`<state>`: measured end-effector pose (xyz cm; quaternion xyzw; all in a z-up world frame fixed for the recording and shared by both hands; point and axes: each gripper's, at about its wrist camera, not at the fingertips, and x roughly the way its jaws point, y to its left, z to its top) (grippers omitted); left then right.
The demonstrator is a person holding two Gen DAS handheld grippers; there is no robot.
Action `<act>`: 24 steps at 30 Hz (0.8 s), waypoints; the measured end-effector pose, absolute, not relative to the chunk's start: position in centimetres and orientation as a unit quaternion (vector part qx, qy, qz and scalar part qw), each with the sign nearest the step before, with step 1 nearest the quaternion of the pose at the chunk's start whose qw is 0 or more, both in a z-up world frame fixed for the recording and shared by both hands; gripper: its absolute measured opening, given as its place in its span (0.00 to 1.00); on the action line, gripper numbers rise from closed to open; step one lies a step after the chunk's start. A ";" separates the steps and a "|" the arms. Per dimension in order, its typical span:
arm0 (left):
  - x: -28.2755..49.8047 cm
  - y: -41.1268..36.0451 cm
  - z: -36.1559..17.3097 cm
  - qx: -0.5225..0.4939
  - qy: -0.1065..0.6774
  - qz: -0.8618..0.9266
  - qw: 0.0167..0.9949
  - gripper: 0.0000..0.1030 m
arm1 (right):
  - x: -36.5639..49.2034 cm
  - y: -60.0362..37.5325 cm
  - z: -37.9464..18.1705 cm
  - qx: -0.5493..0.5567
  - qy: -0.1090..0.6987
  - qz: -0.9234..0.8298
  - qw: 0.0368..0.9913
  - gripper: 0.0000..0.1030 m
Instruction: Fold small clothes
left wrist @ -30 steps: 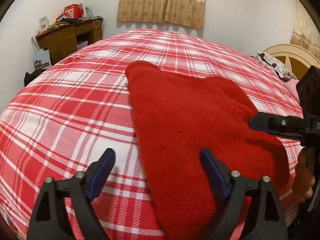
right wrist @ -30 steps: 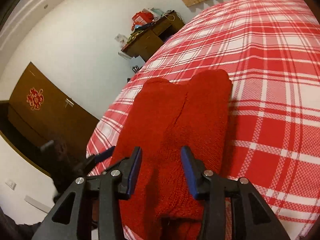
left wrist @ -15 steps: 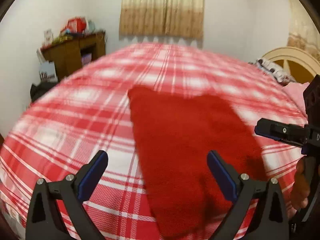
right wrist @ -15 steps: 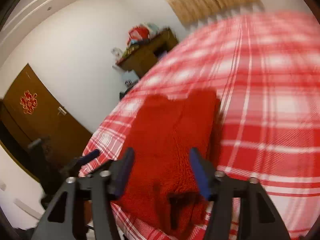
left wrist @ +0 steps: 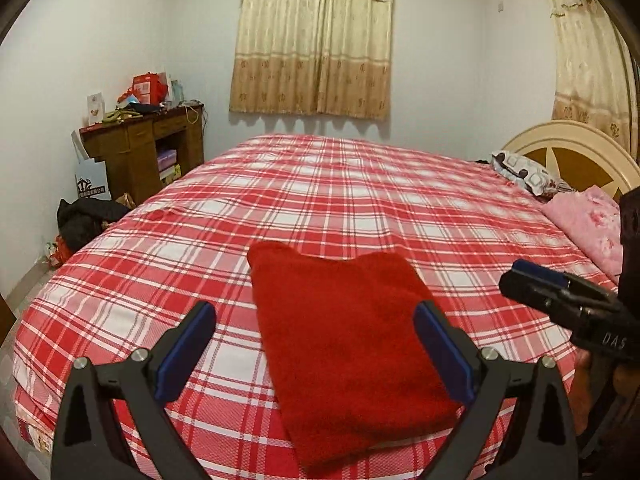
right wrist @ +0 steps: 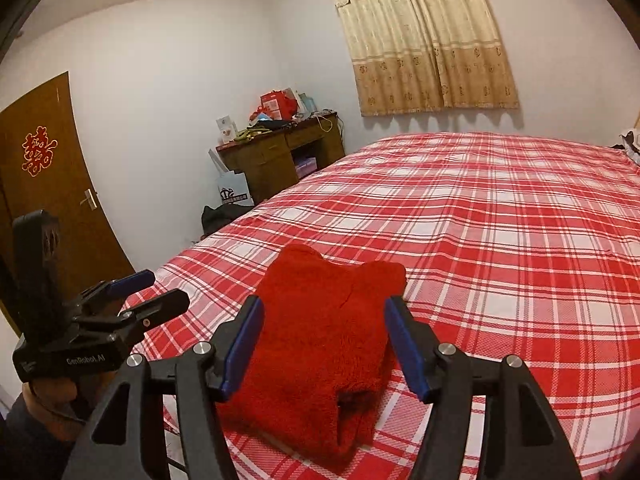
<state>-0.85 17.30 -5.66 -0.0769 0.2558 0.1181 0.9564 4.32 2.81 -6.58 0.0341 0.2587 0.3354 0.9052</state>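
A small red fuzzy garment (left wrist: 344, 344) lies folded flat on the red plaid bed (left wrist: 360, 200), near its front edge. It also shows in the right wrist view (right wrist: 320, 344). My left gripper (left wrist: 316, 344) is open and empty, raised above and in front of the garment. My right gripper (right wrist: 326, 344) is open and empty, also raised clear of it. Each gripper shows from the side in the other's view: the right gripper (left wrist: 560, 300), the left gripper (right wrist: 132, 300).
A wooden desk (left wrist: 140, 148) with clutter stands at the far left wall. Pillows (left wrist: 524, 172) and a pink blanket (left wrist: 588, 220) lie by the headboard (left wrist: 568, 152) at right. A brown door (right wrist: 44, 184) is at left. Dark bags (left wrist: 84, 220) sit on the floor.
Both grippers have lifted up and pulled back from the garment. The right gripper's jaws have opened wider. The garment now lies flat and folded, untouched.
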 end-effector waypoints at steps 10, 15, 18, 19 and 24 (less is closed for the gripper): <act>-0.9 17.3 -5.7 -0.076 0.251 0.117 0.958 0.99 | 4.1 3.1 -6.5 0.032 0.257 0.338 0.905 0.63; -1.0 17.4 -6.0 -0.079 0.253 0.118 0.957 0.99 | 3.7 3.0 -6.3 0.032 0.256 0.340 0.904 0.63; -0.9 17.3 -6.1 -0.079 0.254 0.117 0.957 0.99 | 3.7 3.1 -6.3 0.033 0.257 0.340 0.904 0.63; -0.9 17.3 -6.1 -0.078 0.254 0.117 0.957 0.99 | 3.7 3.1 -6.3 0.034 0.257 0.340 0.904 0.63; -0.9 17.2 -6.2 -0.075 0.253 0.118 0.957 0.99 | 3.5 3.1 -6.2 0.034 0.254 0.341 0.904 0.63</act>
